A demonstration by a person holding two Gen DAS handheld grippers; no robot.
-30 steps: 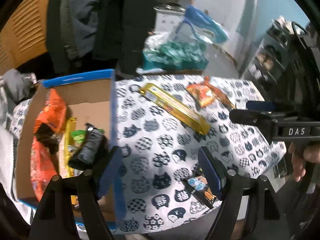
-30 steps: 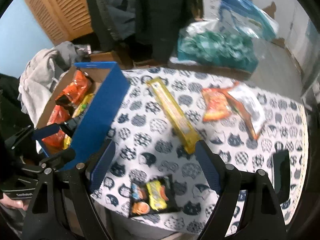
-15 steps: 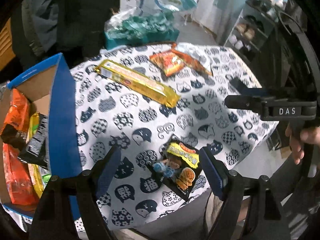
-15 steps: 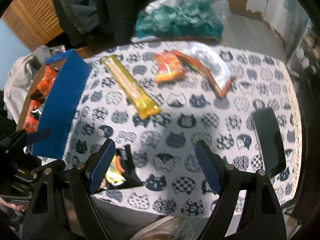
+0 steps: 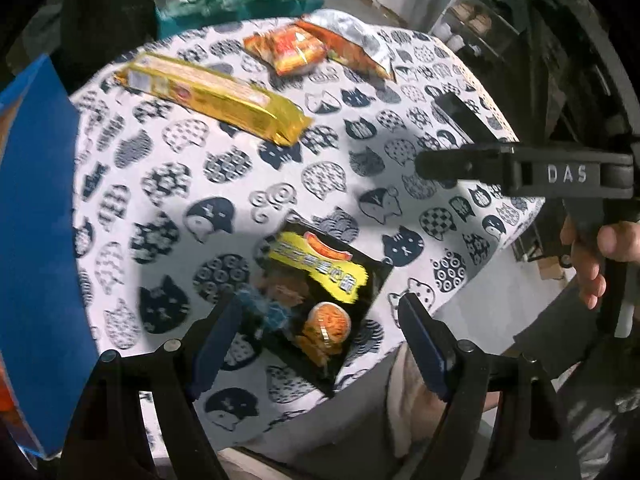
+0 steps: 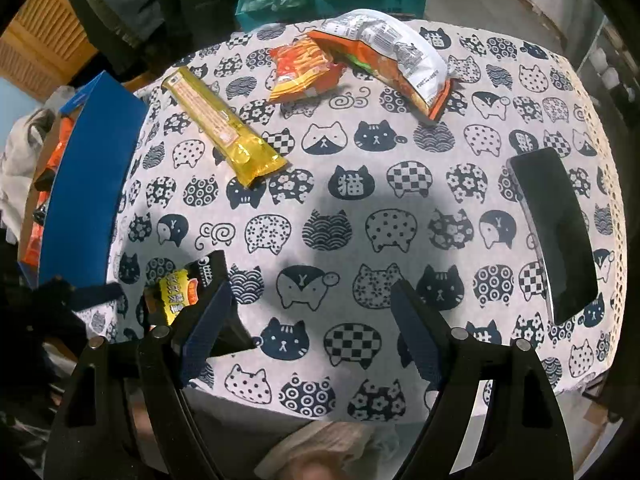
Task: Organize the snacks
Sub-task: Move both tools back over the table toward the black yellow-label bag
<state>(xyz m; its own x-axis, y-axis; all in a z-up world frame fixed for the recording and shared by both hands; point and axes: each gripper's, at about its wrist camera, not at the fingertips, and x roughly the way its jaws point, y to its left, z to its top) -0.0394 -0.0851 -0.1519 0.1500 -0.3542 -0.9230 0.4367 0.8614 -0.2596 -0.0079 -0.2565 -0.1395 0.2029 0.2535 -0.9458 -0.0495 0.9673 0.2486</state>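
Through my left wrist camera, I am holding my left gripper wide apart over the near edge of the table, gripping nothing. Between its fingers a black snack packet is lying flat on the cat-print cloth; it is showing a yellow label band, an orange round picture and some blue print, partly blurred. Farther back a long gold packet is lying at a slant, and beyond it an orange packet is touching a silver-backed bag. A blue box is standing along the left side. My right gripper is reaching in from the right, my hand on its handle.

Through my right wrist camera, I am keeping my right gripper spread wide and holding nothing, above bare cloth. The black packet is peeking out beside its left finger. The gold packet, orange packet and silver bag are lying farther away. A black phone is lying near the right edge.
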